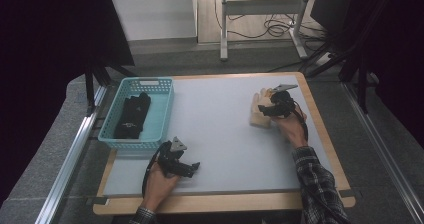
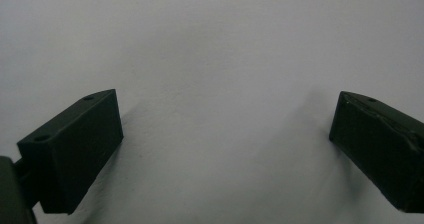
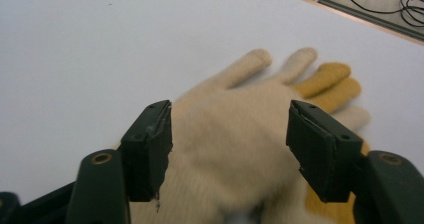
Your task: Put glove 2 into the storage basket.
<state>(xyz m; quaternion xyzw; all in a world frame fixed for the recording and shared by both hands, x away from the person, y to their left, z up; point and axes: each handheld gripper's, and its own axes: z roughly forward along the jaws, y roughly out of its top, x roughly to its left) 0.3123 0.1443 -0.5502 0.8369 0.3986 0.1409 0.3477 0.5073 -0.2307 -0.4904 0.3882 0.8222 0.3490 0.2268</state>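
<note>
A cream knitted glove (image 3: 240, 134) lies flat on a mustard-yellow glove (image 3: 327, 79) at the far right of the grey table top (image 1: 220, 134). In the high view the pair of gloves (image 1: 257, 115) is partly covered by my right gripper (image 1: 264, 109). The right gripper (image 3: 230, 149) hovers just over the cream glove, jaws apart on either side of its palm and not pinching it. My left gripper (image 1: 192, 168) rests near the front left of the table. In its own view the left gripper (image 2: 225, 134) is open over bare grey surface.
A teal plastic basket (image 1: 125, 143) stands at the table's left edge with dark cloth items (image 1: 132, 115) inside. The grey mat sits on a wooden board (image 1: 200, 203). Beyond the table, a metal frame (image 1: 260, 6) and cables lie on the floor.
</note>
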